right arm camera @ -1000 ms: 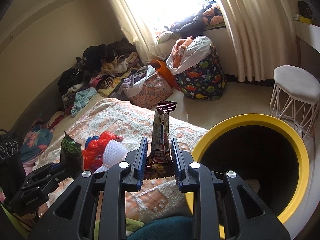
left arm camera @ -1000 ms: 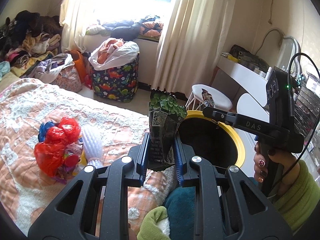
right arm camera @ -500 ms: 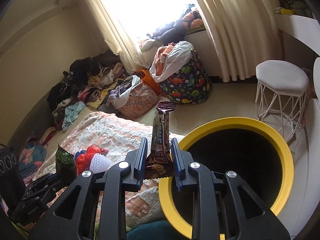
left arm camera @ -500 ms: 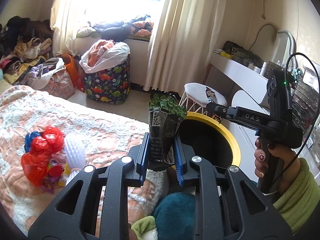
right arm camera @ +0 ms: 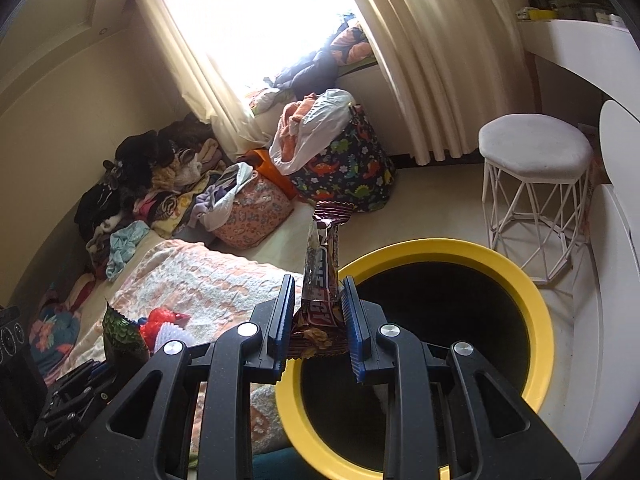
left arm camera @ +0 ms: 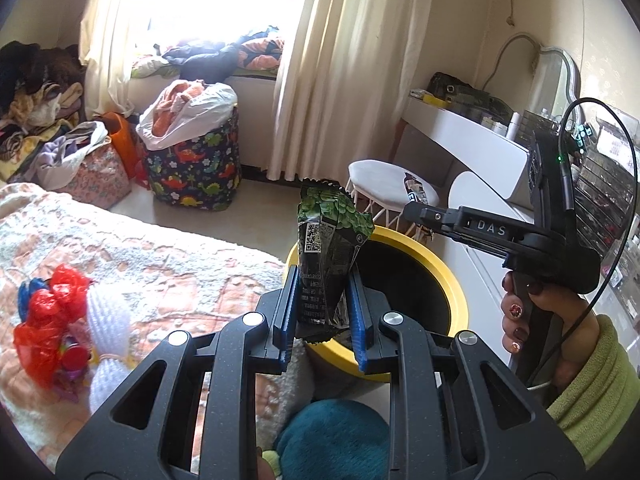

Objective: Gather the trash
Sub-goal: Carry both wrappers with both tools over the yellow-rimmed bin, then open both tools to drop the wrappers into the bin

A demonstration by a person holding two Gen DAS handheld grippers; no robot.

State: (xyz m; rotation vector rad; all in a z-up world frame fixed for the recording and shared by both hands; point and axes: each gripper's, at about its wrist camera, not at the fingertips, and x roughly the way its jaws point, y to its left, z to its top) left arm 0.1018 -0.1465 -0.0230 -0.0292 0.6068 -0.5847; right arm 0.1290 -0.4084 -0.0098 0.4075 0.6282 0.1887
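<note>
L gripper [left arm camera: 323, 312] clamped on green/black snack wrapper [left arm camera: 330, 248], wrapper upright, seen in front of near rim of yellow-rimmed bin [left arm camera: 448, 280]. R gripper [right arm camera: 316, 320] clamped on brown candy-bar wrapper [right arm camera: 322, 280], upright, at bin's left rim. Bin stands on floor beside bed [left arm camera: 160, 264]. More trash on bed: red plastic bag [left arm camera: 44, 320], white foam net [left arm camera: 108, 320]. White stool [right arm camera: 536, 152] behind bin.

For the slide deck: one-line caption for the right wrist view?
Right tongs shut on a brown snack wrapper beside the yellow-rimmed bin, bed at left.
</note>
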